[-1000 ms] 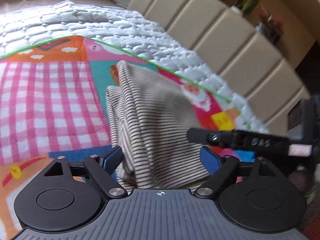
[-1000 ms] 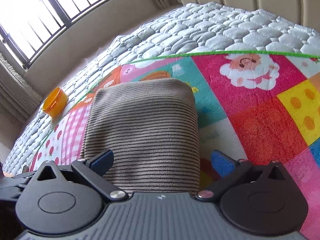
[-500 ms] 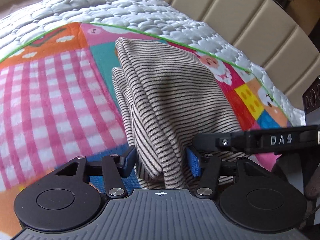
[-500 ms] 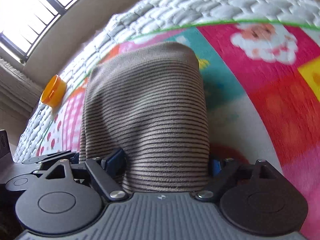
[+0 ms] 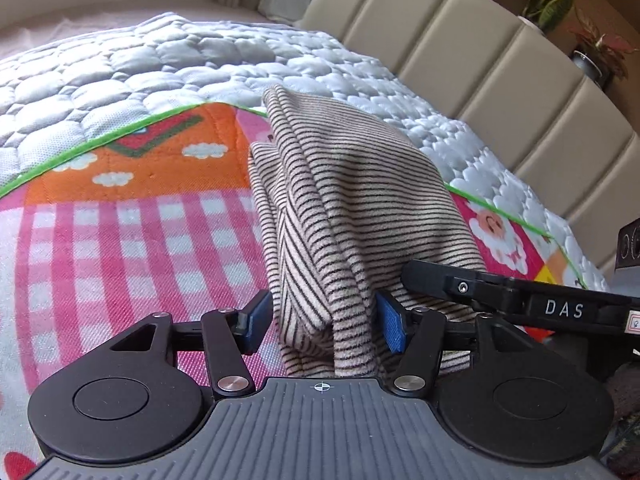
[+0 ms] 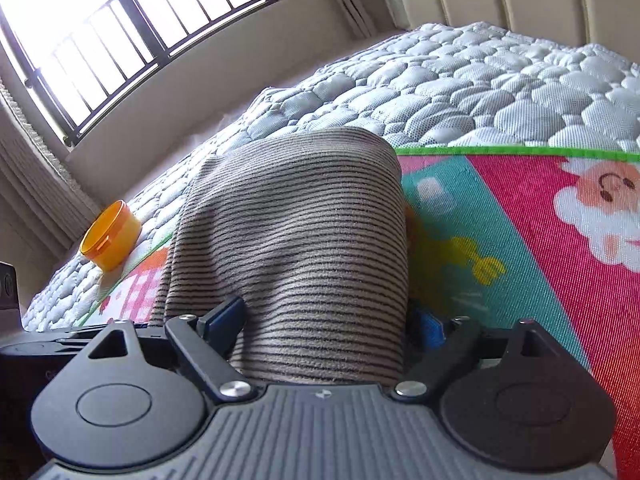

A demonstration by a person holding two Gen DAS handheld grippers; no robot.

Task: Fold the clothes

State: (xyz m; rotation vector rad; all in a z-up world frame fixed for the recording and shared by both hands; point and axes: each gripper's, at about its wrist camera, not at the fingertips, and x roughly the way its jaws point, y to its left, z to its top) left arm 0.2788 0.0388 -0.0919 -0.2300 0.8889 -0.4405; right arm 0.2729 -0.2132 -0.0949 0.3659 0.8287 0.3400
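A folded beige garment with thin dark stripes [image 5: 344, 200] lies on a colourful play mat [image 5: 120, 216] on the bed. It also shows in the right wrist view [image 6: 296, 248]. My left gripper [image 5: 325, 322] is shut on the garment's near left edge, its blue pads pressing the bunched fabric. My right gripper [image 6: 326, 330] is shut on the near right edge, and its finger crosses the left wrist view at the right [image 5: 500, 294]. The near end of the garment is raised off the mat; the far end rests on it.
A quilted grey mattress cover [image 5: 168, 68] surrounds the mat. A padded beige headboard [image 5: 460, 40] runs along the right. An orange tub [image 6: 110, 240] sits on the bed at the left of the right wrist view, below a barred window [image 6: 120, 28].
Both grippers went from open around the garment's near edge to shut on it. They have since lifted the near end, so the fabric rises toward the cameras.
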